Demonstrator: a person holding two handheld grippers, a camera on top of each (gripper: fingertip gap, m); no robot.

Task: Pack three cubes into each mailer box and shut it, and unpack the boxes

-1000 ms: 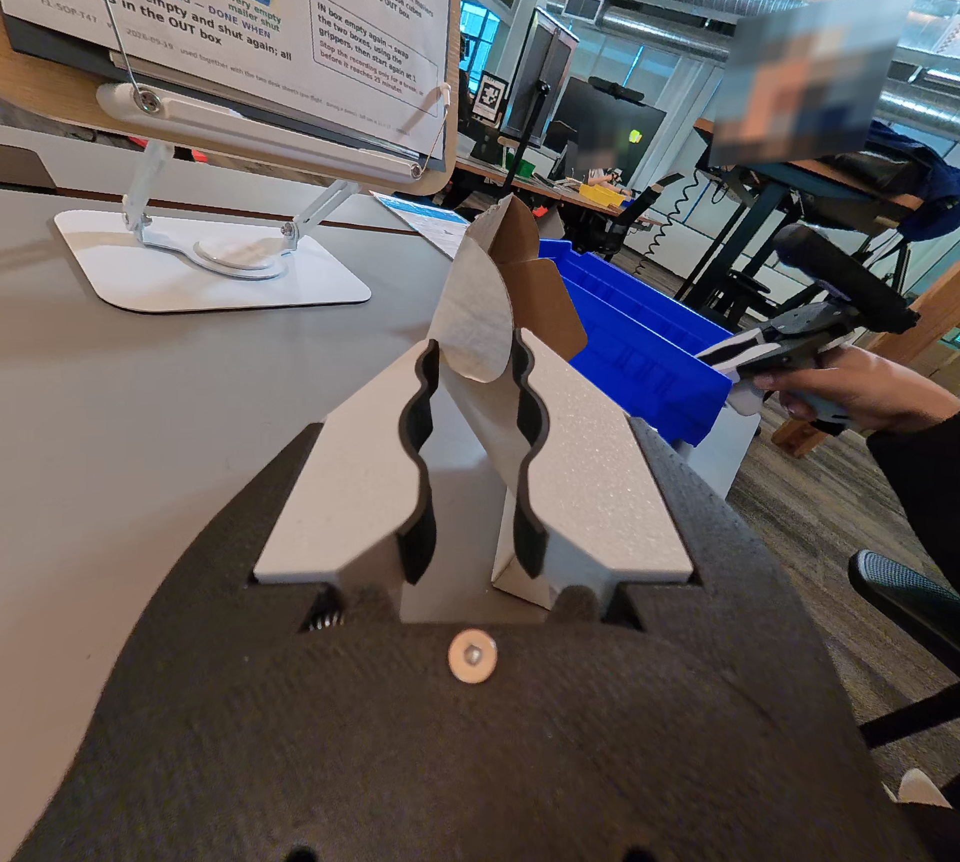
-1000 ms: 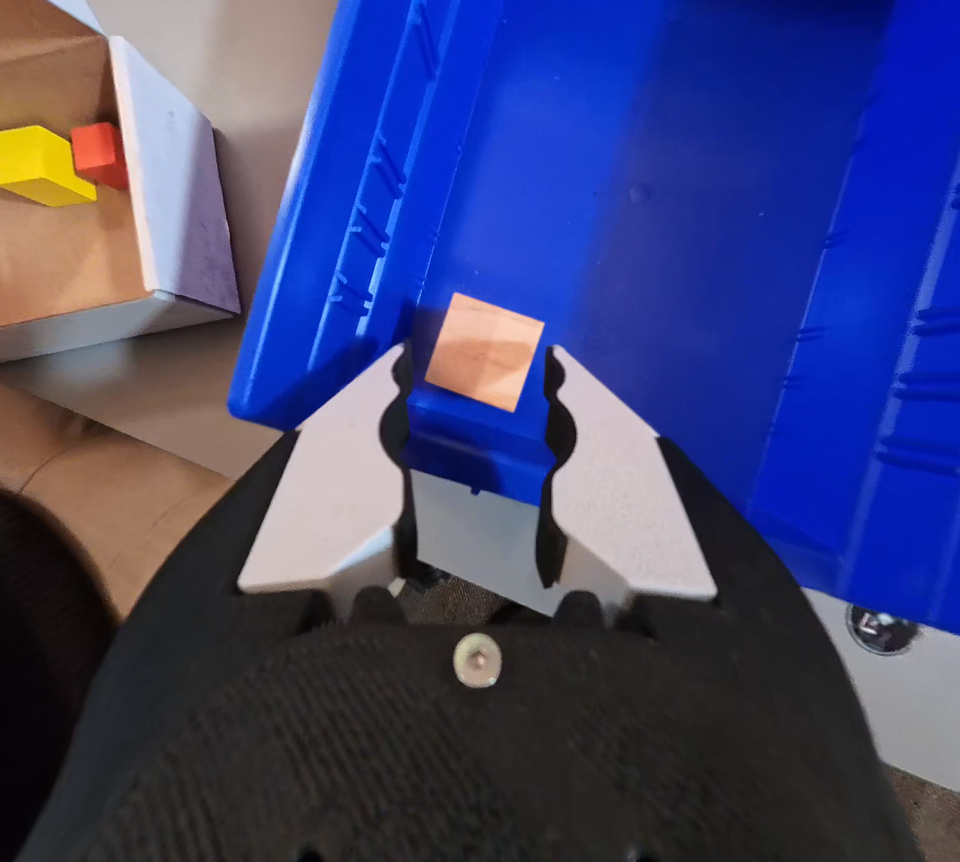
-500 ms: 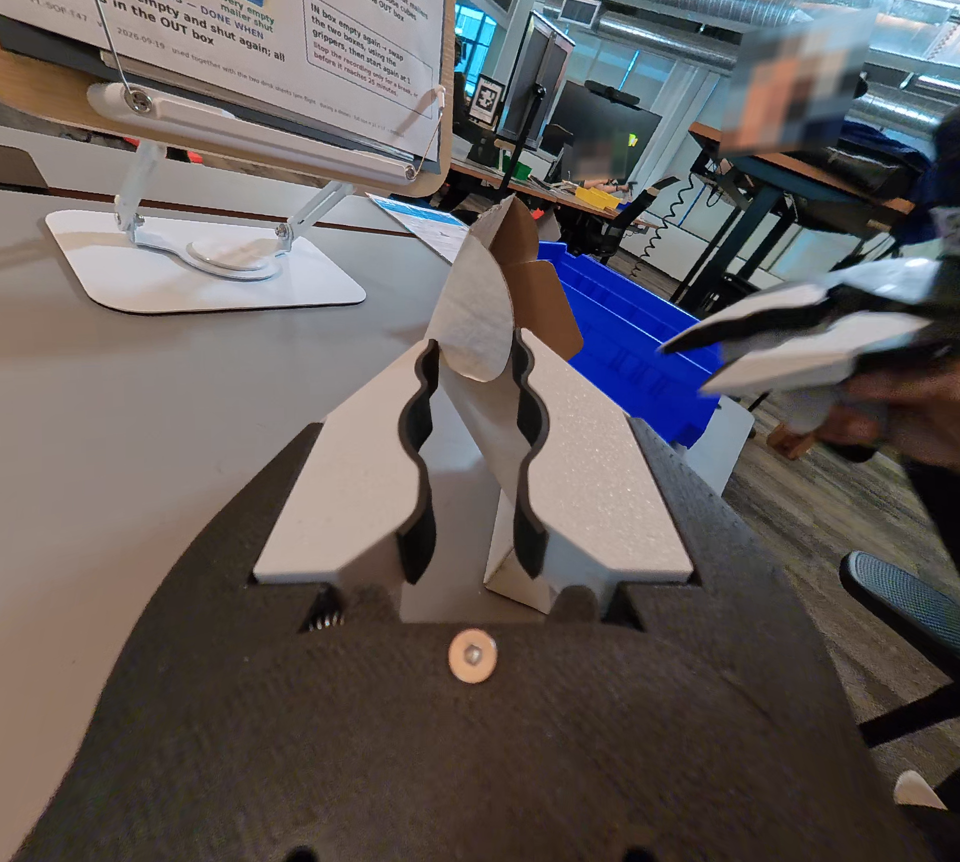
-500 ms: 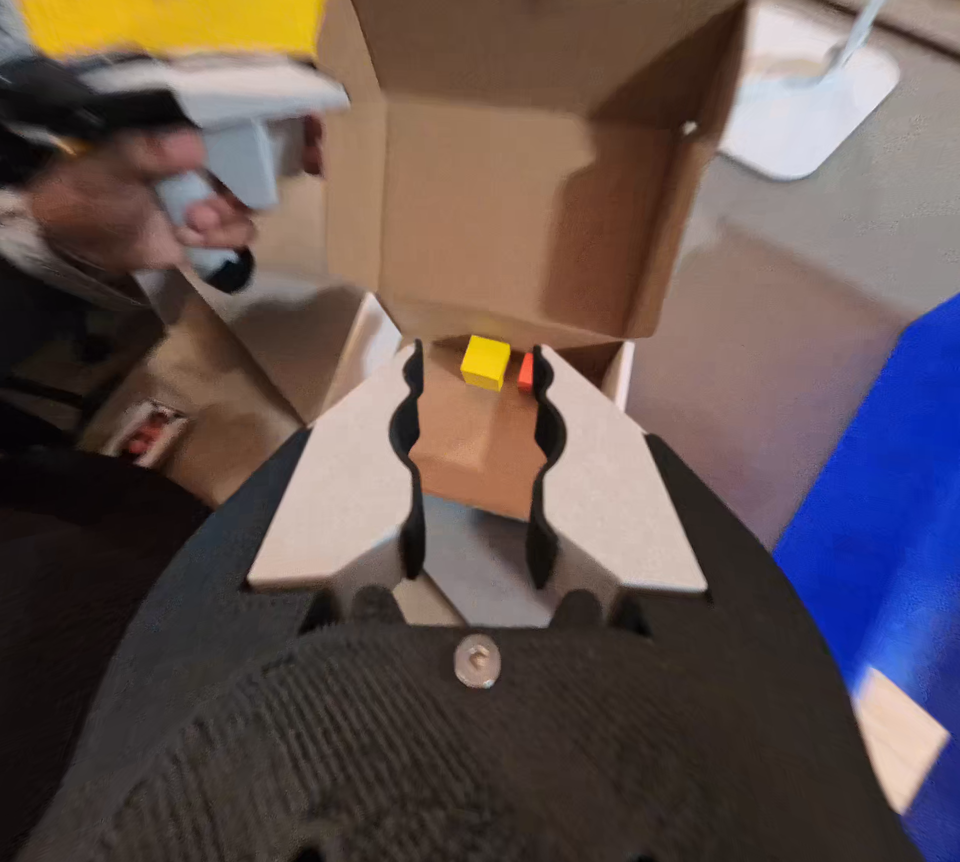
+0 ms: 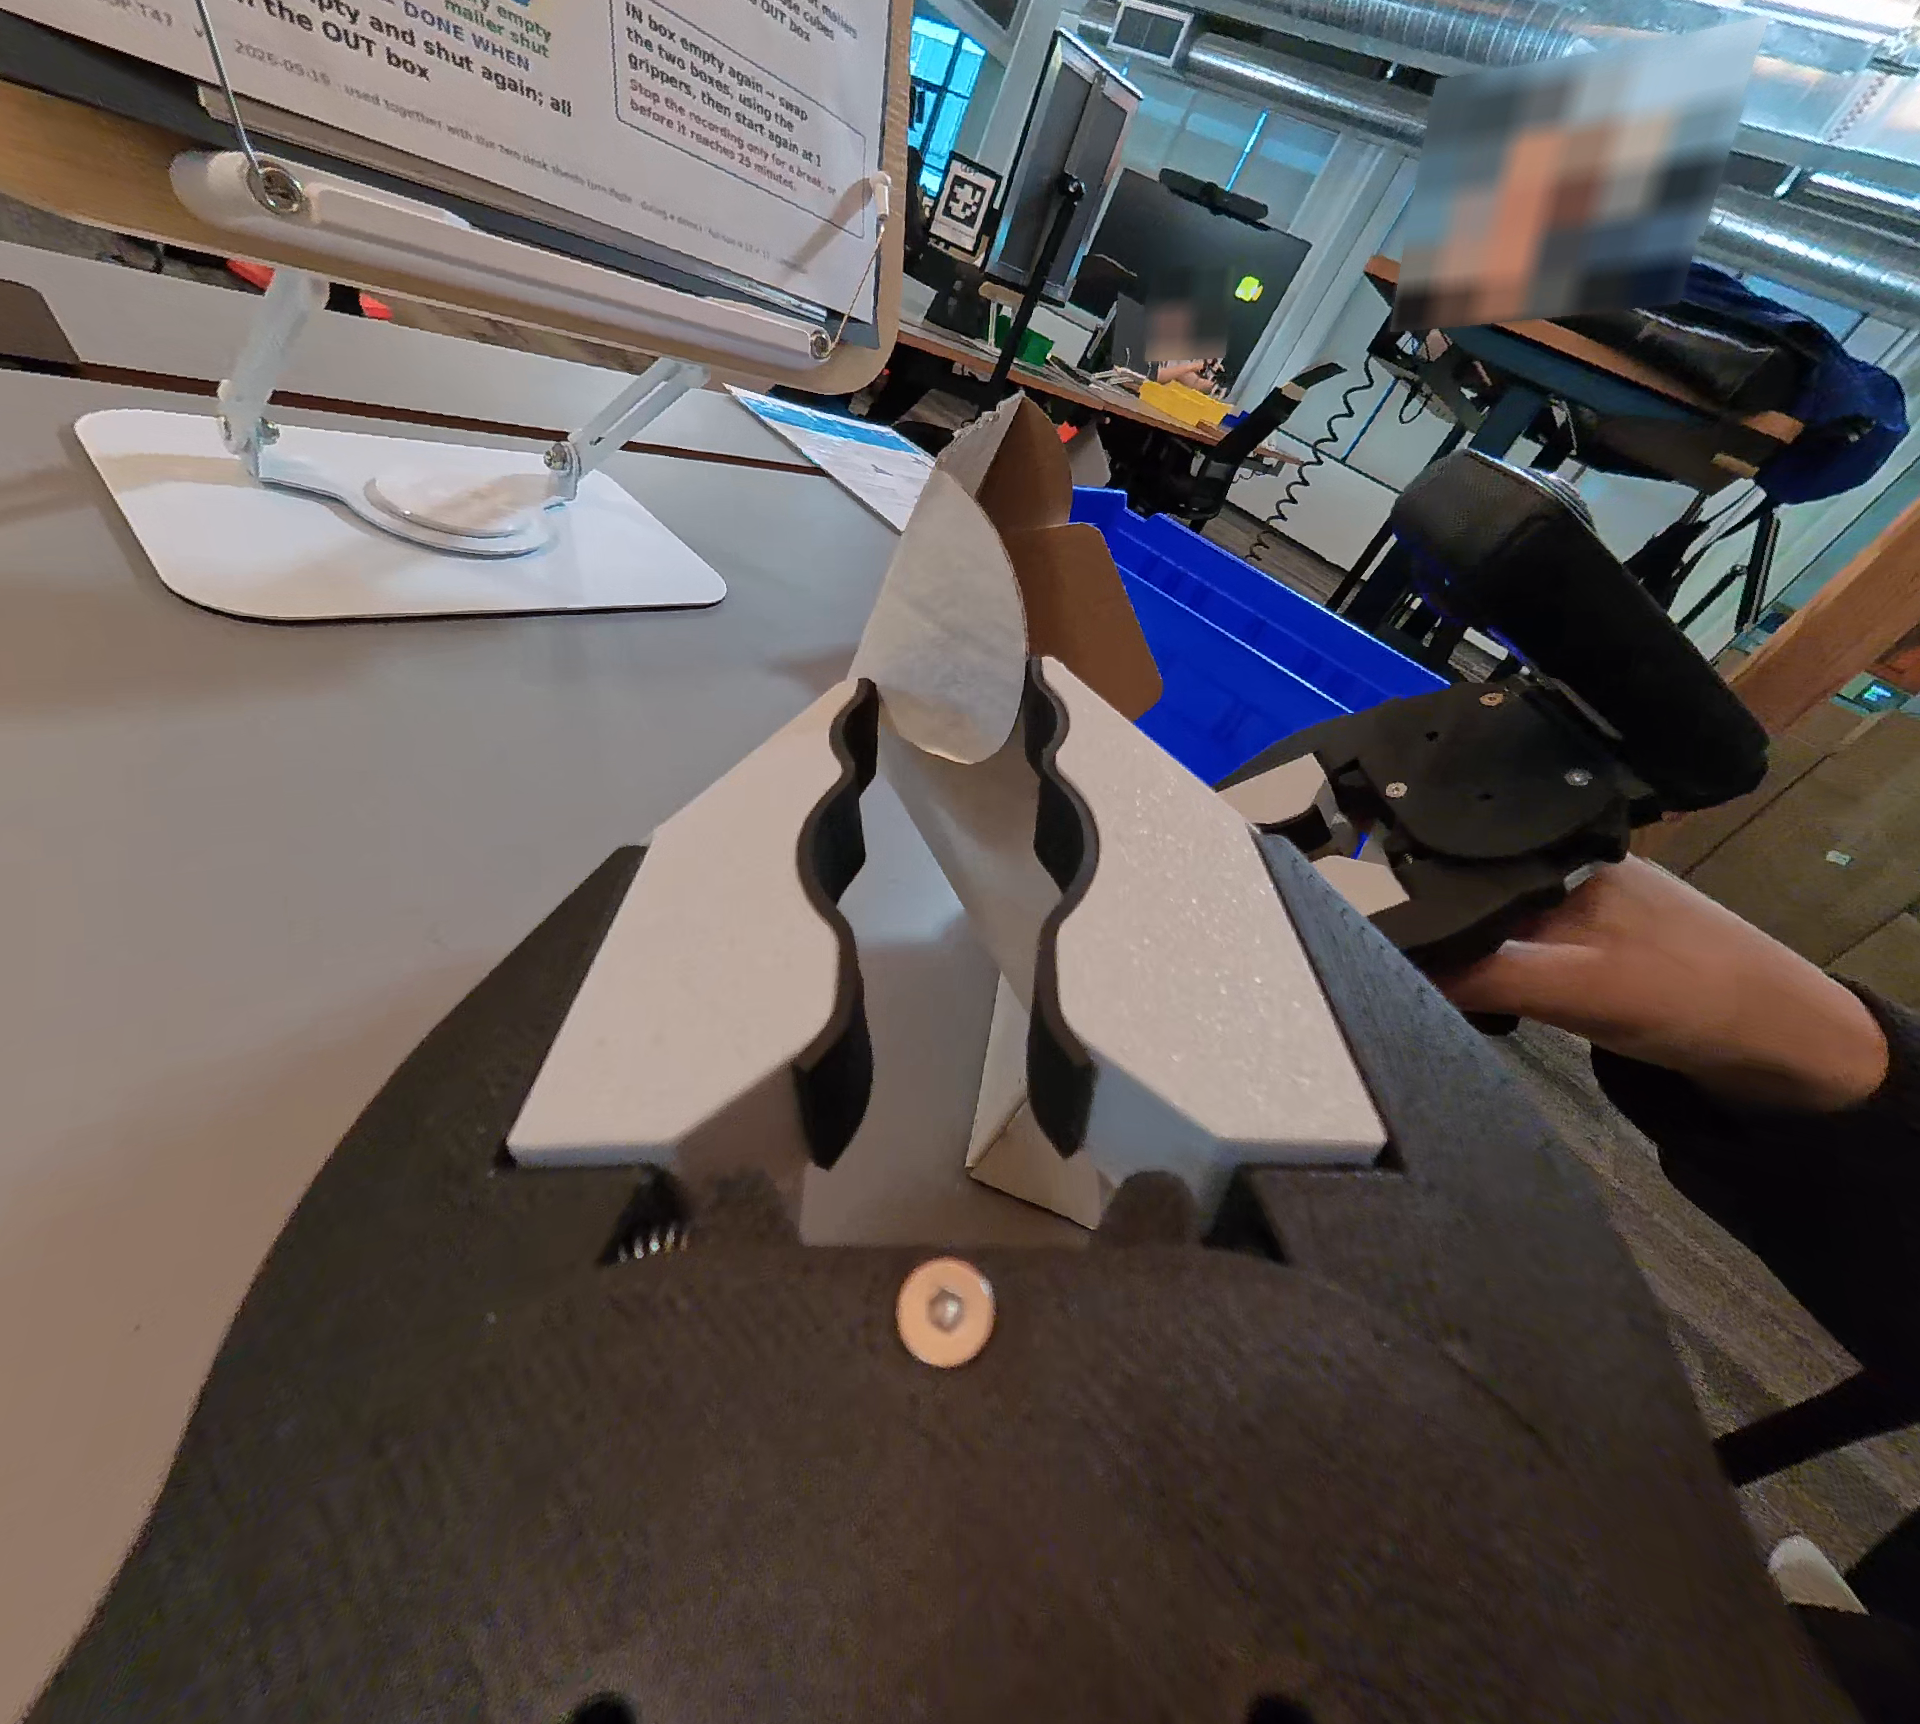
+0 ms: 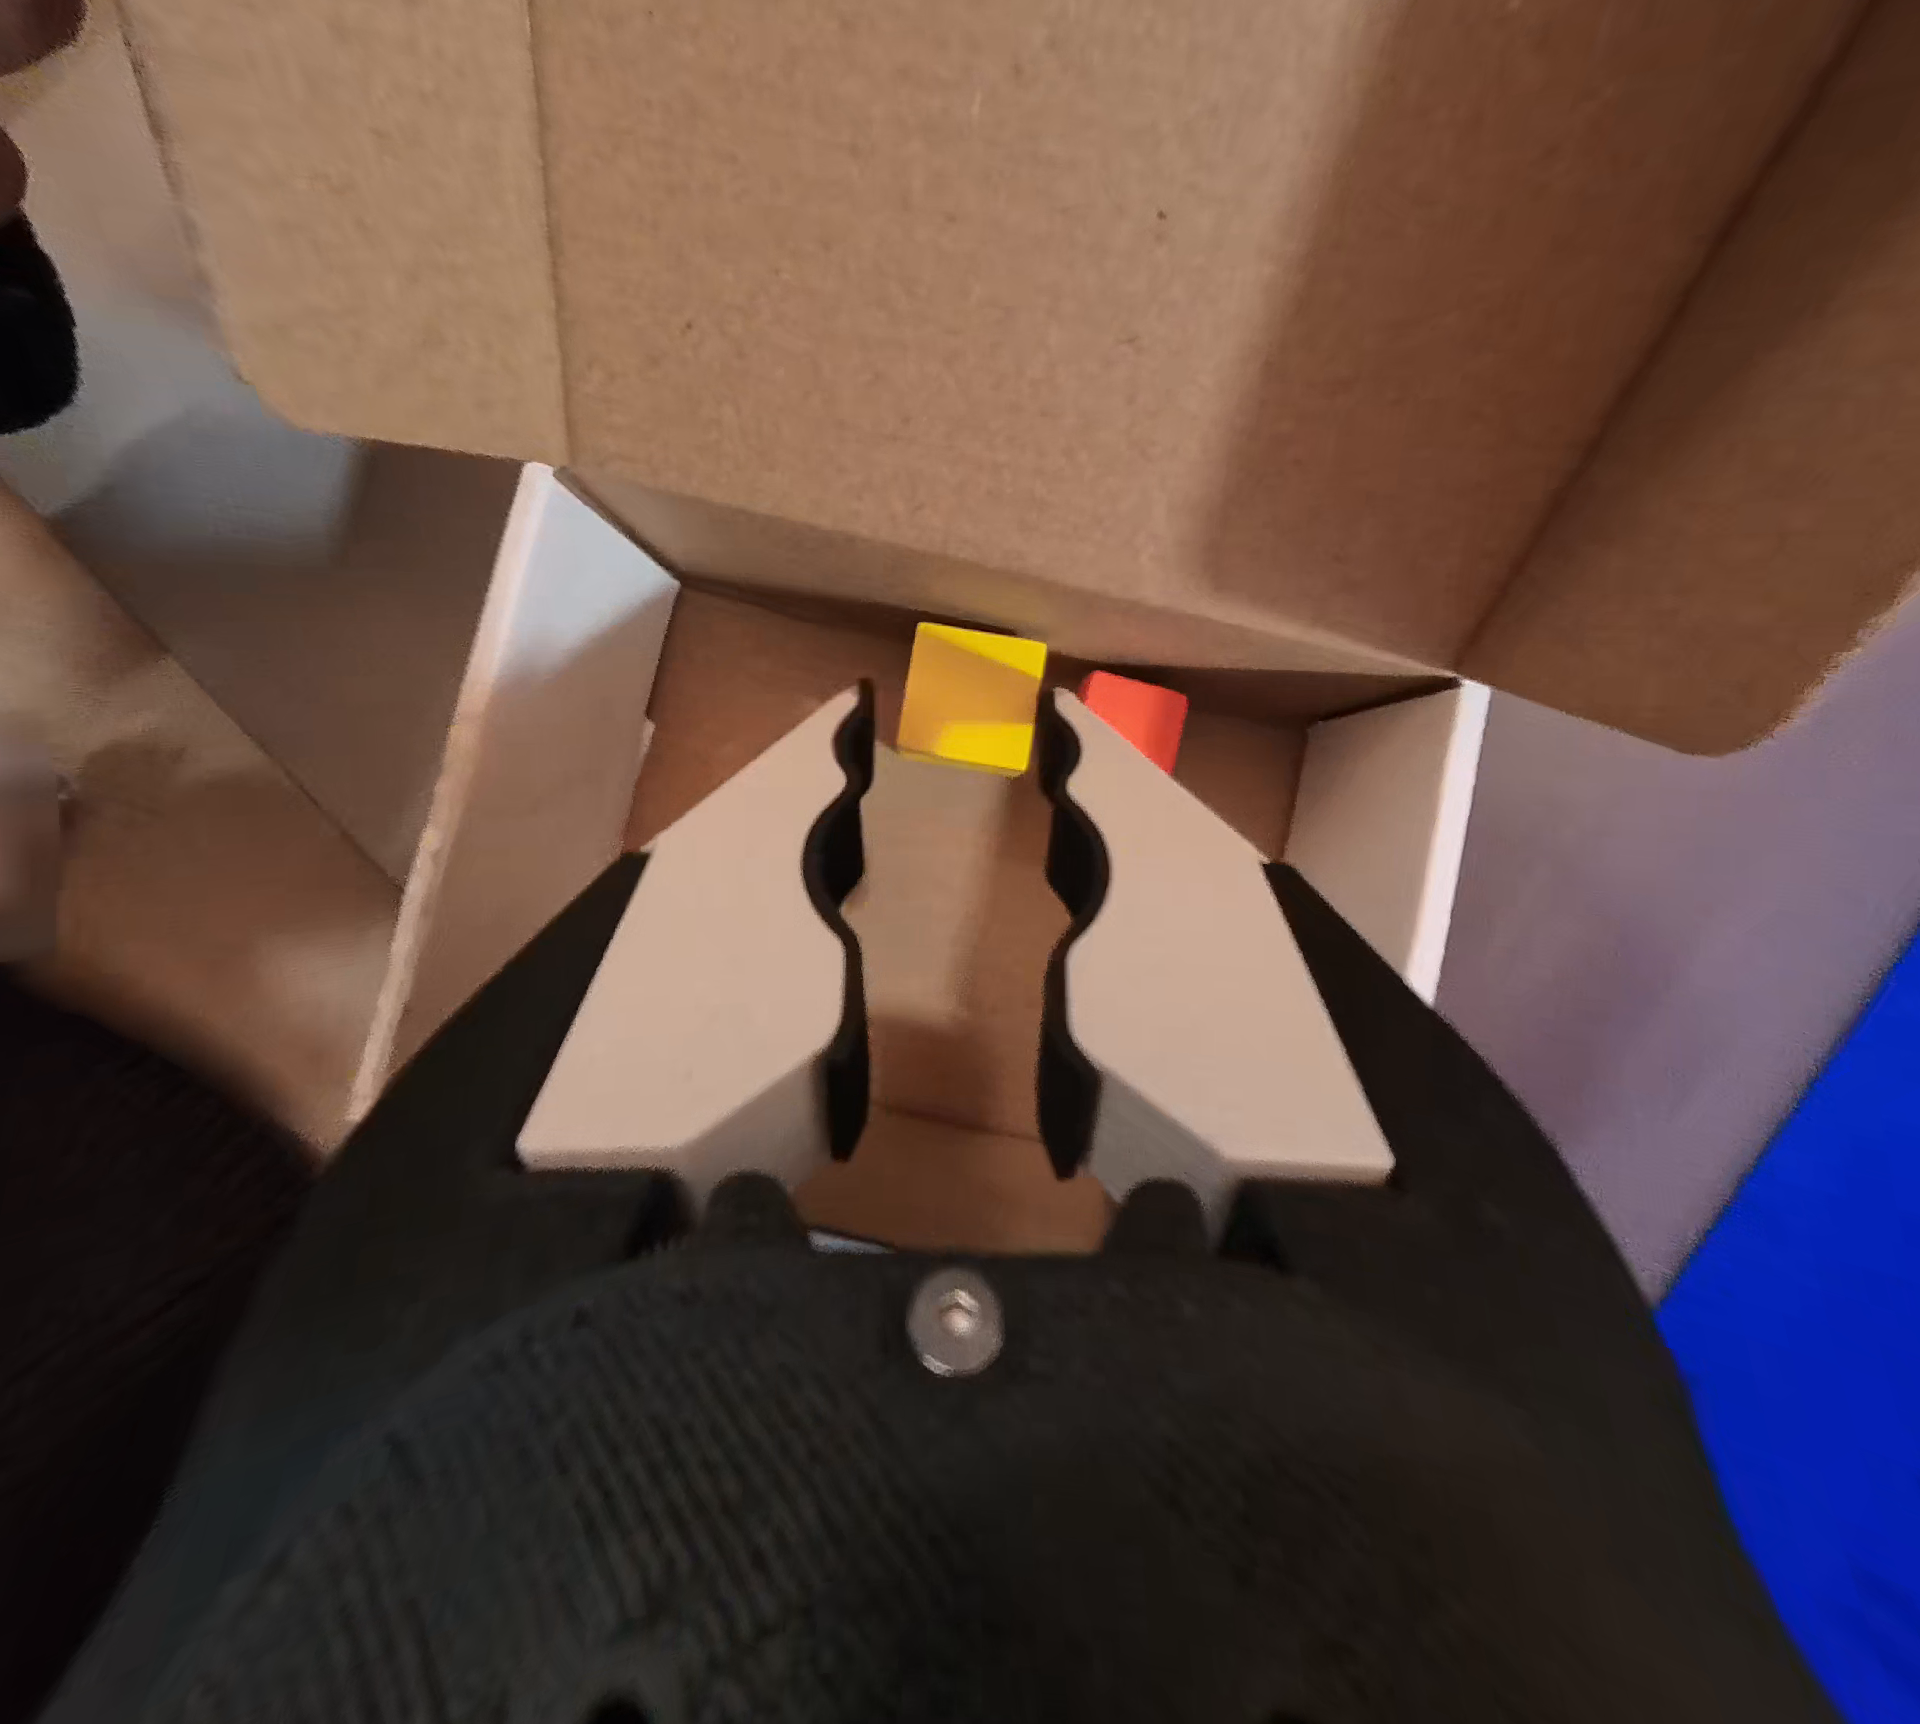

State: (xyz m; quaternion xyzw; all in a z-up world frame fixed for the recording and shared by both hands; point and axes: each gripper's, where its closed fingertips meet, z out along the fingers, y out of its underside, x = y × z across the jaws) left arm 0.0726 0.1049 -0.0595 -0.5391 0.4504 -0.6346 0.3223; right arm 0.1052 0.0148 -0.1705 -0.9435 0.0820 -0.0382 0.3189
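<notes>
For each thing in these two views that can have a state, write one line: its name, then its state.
Mailer box: open, lid raised.
Yellow cube: inside the box, not gripped.
Red cube: inside the box, right of the yellow one.
Left gripper: open, straddling the box's side flap.
Right gripper: open, reaching into the box towards the yellow cube.
Blue bin: open-topped, contents hidden.

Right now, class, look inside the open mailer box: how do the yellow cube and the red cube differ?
The yellow cube sits straight ahead of the right gripper, framed between its open fingertips; the red cube lies to the right, outside the gap. The yellow cube shows in full, while the red cube is partly hidden behind a fingertip. Both rest on the floor of the mailer box near its back wall, under the raised lid.
</notes>
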